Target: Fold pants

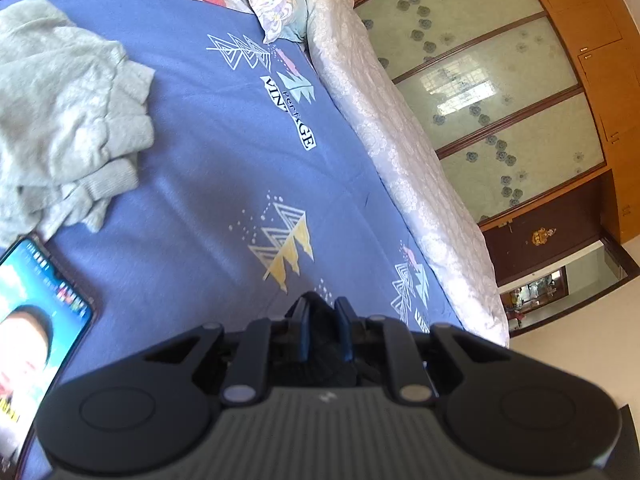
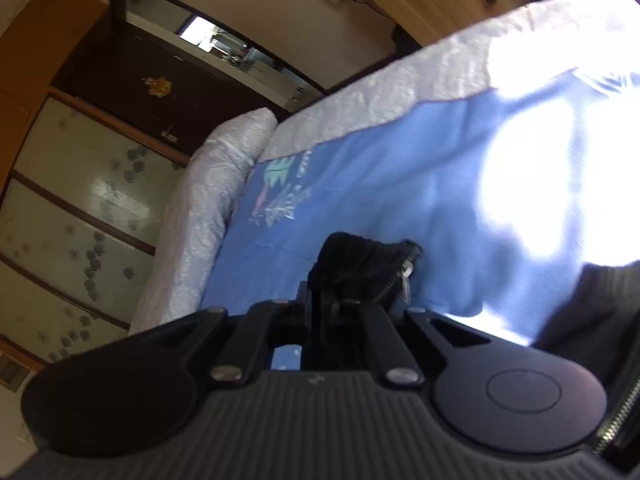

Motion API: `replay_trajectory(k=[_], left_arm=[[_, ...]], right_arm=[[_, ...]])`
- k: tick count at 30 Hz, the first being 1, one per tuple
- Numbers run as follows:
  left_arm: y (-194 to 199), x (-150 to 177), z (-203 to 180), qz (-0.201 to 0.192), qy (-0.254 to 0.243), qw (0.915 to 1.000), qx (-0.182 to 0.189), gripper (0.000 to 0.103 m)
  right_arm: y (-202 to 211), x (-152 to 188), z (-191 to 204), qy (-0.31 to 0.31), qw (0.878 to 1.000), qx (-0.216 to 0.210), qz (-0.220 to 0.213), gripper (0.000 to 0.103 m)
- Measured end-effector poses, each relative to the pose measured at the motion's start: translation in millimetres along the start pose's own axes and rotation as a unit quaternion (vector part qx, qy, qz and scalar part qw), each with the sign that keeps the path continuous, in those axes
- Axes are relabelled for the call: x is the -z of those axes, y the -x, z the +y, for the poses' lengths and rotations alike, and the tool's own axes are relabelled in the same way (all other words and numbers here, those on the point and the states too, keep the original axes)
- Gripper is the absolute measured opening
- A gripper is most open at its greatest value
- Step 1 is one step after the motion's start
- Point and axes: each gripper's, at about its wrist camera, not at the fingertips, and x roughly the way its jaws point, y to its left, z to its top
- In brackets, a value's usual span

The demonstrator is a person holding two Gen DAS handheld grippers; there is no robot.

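The left claw (image 1: 323, 312) is pressed together on a bunch of black fabric, the pants (image 1: 322, 322), which fill the narrow gap between its two dark fingers (image 1: 303, 328). The cloth pokes up just past the fingertips and runs back toward the claw's body. Straight ahead of that claw lies the blue bedsheet (image 1: 224, 168) printed with triangle motifs and a "VINTAGE" label. Off to the claw's left, touching the sheet, a phone (image 1: 38, 320) lies face up with its screen lit. Farther ahead on the left sits a crumpled pale grey-green garment (image 1: 68, 120), well apart from the claw. Ahead at the far end are patterned pillows (image 1: 276, 4). To the claw's right the sheet gives way to a pale quilted bed edge (image 1: 404, 168), and beyond it stands a wardrobe (image 1: 508, 92) with frosted flowered panels.

Over to the right wrist view, which is somewhat blurred: the right claw (image 2: 340, 276) is clamped tight on the same black pants (image 2: 360, 264), a bunched fold rising between and above its fingers. A metal zipper (image 2: 402, 280) hangs just to the claw's right. More black cloth shows low at the claw's far right, with a second run of zipper teeth along the frame edge. Ahead of this claw spreads the blue bedsheet (image 2: 380, 184), washed out by bright glare on the right. To the claw's left runs the pale quilted edge (image 2: 200, 220), then the wardrobe (image 2: 80, 200).
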Motion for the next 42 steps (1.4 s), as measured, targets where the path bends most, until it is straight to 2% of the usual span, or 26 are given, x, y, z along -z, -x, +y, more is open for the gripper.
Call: replay_trajectory(k=[5, 8, 10, 12, 13, 14, 15, 17, 18, 20, 22, 25, 27, 29, 32, 33, 34, 35, 36, 38, 40, 42], left_arm=[[-29.8, -23.7, -5.6, -0.021, 0.008, 0.9997, -0.007, 0.014], [-59.3, -39.5, -10.1, -0.029, 0.009, 0.9993, -0.02, 0.014], [-85.0, -49.4, -11.7, -0.038, 0.013, 0.9986, -0.035, 0.014], [-110.9, -56.9, -7.1, -0.062, 0.023, 0.9958, -0.062, 0.015], [-121.6, -58.6, -2.9, -0.081, 0.03, 0.9926, -0.085, 0.018], [-131.1, -60.6, 3.3, -0.088, 0.042, 0.9889, -0.112, 0.021], [-138.2, -61.8, 11.6, -0.081, 0.059, 0.9871, -0.124, 0.025], [-143.5, -58.0, 27.2, -0.062, 0.098, 0.9878, -0.104, 0.026], [-142.0, -54.0, 30.4, -0.057, 0.099, 0.989, -0.094, 0.026], [-134.7, -44.6, 28.7, -0.047, 0.073, 0.9914, -0.098, 0.026], [-125.0, -35.1, 25.4, -0.028, 0.052, 0.9942, -0.09, 0.026], [-105.5, -20.3, 13.5, -0.001, 0.018, 0.9976, -0.067, 0.026], [-91.5, -8.4, 1.5, 0.013, -0.011, 0.9987, -0.048, 0.027], [-79.9, 7.1, -11.6, 0.03, -0.042, 0.998, -0.036, 0.034], [-77.3, 30.2, -29.8, 0.061, -0.089, 0.9936, -0.034, 0.036], [-79.7, 37.6, -32.5, 0.07, -0.1, 0.9917, -0.039, 0.036], [-84.0, 44.7, -33.6, 0.082, -0.11, 0.9895, -0.045, 0.036], [-90.8, 50.6, -33.2, 0.092, -0.119, 0.9871, -0.055, 0.036], [-96.3, 56.8, -32.7, 0.103, -0.123, 0.9847, -0.068, 0.036], [-108.1, 63.1, -29.4, 0.124, -0.124, 0.9804, -0.089, 0.036], [-112.7, 66.0, -29.2, 0.127, -0.13, 0.9788, -0.094, 0.036], [-114.0, 66.2, -30.5, 0.13, -0.135, 0.9778, -0.094, 0.036]], right_arm=[[-55.2, -19.9, 57.1, 0.028, 1.0, -0.008, -0.006, 0.006], [-109.5, -23.1, 80.8, 0.031, 1.0, 0.003, -0.002, 0.006], [-150.4, -21.1, 88.9, 0.025, 0.999, -0.005, 0.019, 0.009], [-177.0, -13.1, 91.7, 0.023, 0.999, 0.003, 0.028, 0.025], [-180.3, -7.5, 90.9, 0.015, 1.0, 0.012, 0.019, 0.036], [-179.1, -2.1, 87.7, 0.01, 1.0, 0.011, 0.011, 0.052], [-176.9, 1.5, 84.4, 0.016, 1.0, 0.0, 0.011, 0.052], [-173.0, 4.3, 73.7, 0.051, 0.998, 0.003, 0.024, 0.051], [-170.1, 3.0, 65.5, 0.066, 0.997, 0.014, 0.025, 0.051], [-164.5, -0.8, 43.7, 0.072, 0.996, 0.042, 0.024, 0.05], [-165.2, -2.8, 20.9, 0.052, 0.996, 0.062, 0.041, 0.046], [-172.2, 6.1, -2.9, 0.009, 0.996, 0.061, 0.059, 0.041], [-182.6, 16.8, -6.1, 0.002, 0.996, 0.058, 0.074, 0.041], [-195.7, 29.7, -3.3, 0.002, 0.995, 0.052, 0.09, 0.041], [-217.8, 52.1, 6.7, 0.016, 0.992, 0.044, 0.114, 0.04], [-223.1, 56.4, 13.2, 0.035, 0.993, 0.048, 0.107, 0.033], [-226.6, 59.5, 18.8, 0.054, 0.991, 0.058, 0.107, 0.021], [-229.6, 59.8, 23.1, 0.07, 0.989, 0.073, 0.11, 0.005], [-225.6, 57.9, 26.0, 0.074, 0.989, 0.081, 0.096, 0.005], [-205.3, 43.5, 28.9, 0.07, 0.994, 0.064, 0.046, 0.005], [-184.4, 24.9, 30.8, 0.072, 0.996, 0.054, 0.001, 0.005], [-175.3, 8.8, 25.1, 0.073, 0.995, 0.072, -0.009, 0.005]])
